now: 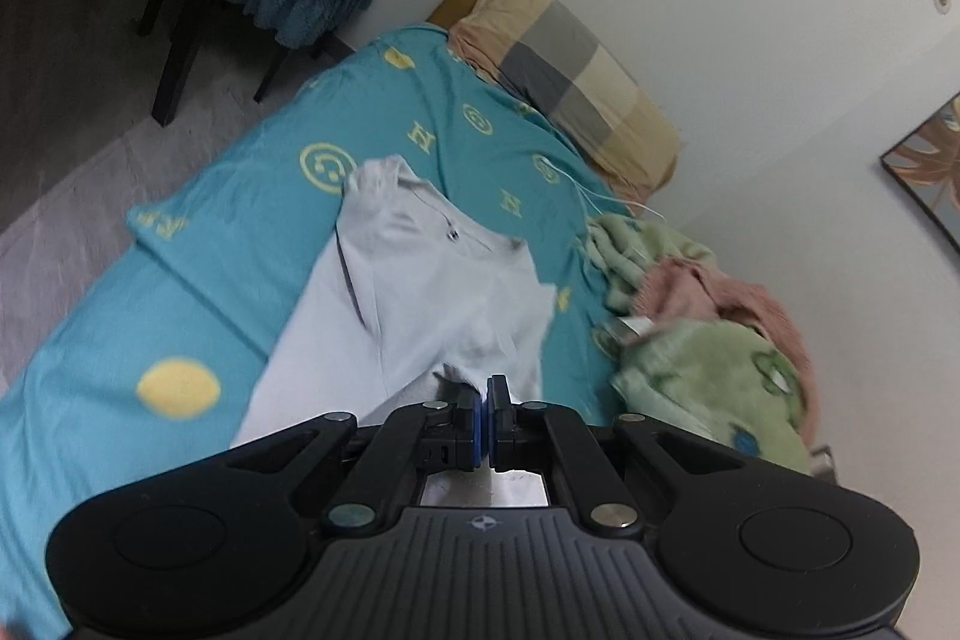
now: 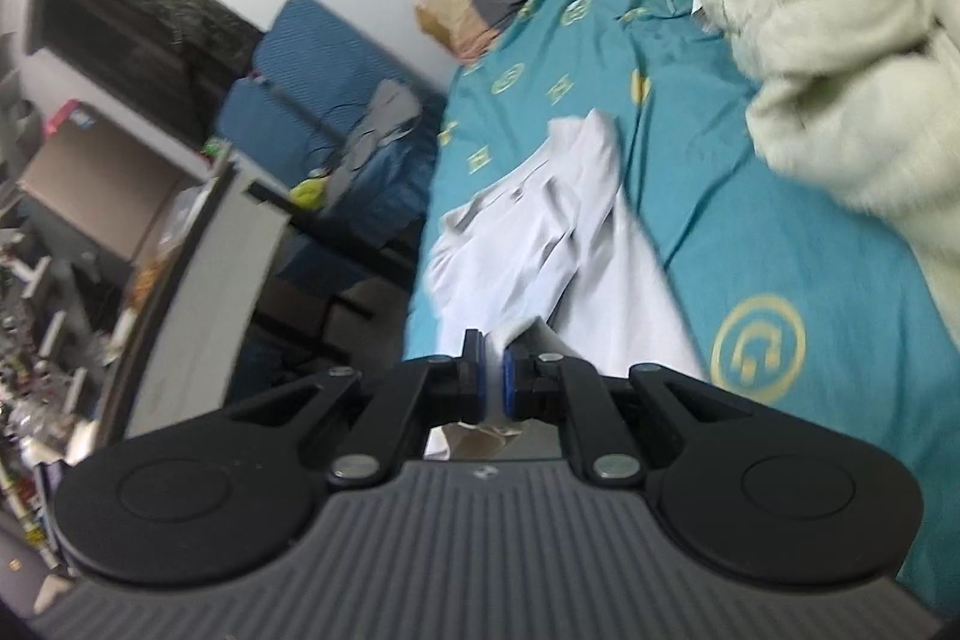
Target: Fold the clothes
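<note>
A pale grey T-shirt [image 1: 420, 280] lies on the teal bedsheet [image 1: 180, 280], collar toward the far end. My left gripper [image 1: 485, 388] is shut on the shirt's near edge, with the cloth pinched between its blue pads. In the right wrist view the same T-shirt [image 2: 540, 244] runs away from me across the teal bedsheet [image 2: 750, 250]. My right gripper [image 2: 492, 358] is shut on another part of its near edge, a fold of cloth clamped between the pads. Both views are blurred.
A checked pillow [image 1: 576, 82] lies at the bed's far end by the white wall. A green and pink fleece blanket [image 1: 708, 340] is heaped on the bed's wall side, also close by as a pale blanket [image 2: 840, 40]. Dark chair legs [image 1: 180, 40] and a desk [image 2: 198, 292] stand beside the bed.
</note>
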A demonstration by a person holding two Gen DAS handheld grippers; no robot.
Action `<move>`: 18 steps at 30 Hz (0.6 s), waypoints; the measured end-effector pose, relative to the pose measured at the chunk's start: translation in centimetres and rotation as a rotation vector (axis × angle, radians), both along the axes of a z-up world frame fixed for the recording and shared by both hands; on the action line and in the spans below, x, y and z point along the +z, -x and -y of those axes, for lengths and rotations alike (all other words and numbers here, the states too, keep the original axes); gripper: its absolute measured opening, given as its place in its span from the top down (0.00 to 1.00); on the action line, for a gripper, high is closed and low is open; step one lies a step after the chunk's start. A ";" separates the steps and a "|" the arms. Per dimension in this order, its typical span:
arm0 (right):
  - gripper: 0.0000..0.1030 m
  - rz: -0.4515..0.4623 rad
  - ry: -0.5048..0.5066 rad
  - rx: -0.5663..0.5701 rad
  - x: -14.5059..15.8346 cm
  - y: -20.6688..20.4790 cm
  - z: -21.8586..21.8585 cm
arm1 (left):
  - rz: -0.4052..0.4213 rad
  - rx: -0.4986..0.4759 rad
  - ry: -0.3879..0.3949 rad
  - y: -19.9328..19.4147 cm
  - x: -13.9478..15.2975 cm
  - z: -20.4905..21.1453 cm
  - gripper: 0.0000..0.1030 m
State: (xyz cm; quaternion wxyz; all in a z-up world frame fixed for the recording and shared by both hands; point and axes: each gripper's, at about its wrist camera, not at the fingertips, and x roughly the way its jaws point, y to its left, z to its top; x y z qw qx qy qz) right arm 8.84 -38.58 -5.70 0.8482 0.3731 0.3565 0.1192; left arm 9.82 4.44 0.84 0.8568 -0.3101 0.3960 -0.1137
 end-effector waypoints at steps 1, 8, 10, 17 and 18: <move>0.91 -0.012 0.009 -0.008 -0.7 -1.6 0.0 | -0.003 0.006 -0.019 -1.6 -0.8 0.2 0.98; 0.91 -0.127 0.085 -0.003 -7.5 -11.4 -0.4 | -0.055 -0.018 -0.160 -11.2 -8.2 1.8 0.98; 0.91 -0.157 0.113 0.008 -9.4 -13.4 -0.8 | -0.076 -0.028 -0.192 -12.8 -10.3 2.3 0.98; 0.90 -0.186 0.241 0.049 -11.8 -15.0 -2.3 | -0.093 -0.066 -0.274 -14.2 -13.3 3.5 0.93; 0.89 -0.178 0.256 0.052 -11.5 -14.8 -2.5 | -0.082 -0.073 -0.282 -14.0 -13.1 3.7 0.86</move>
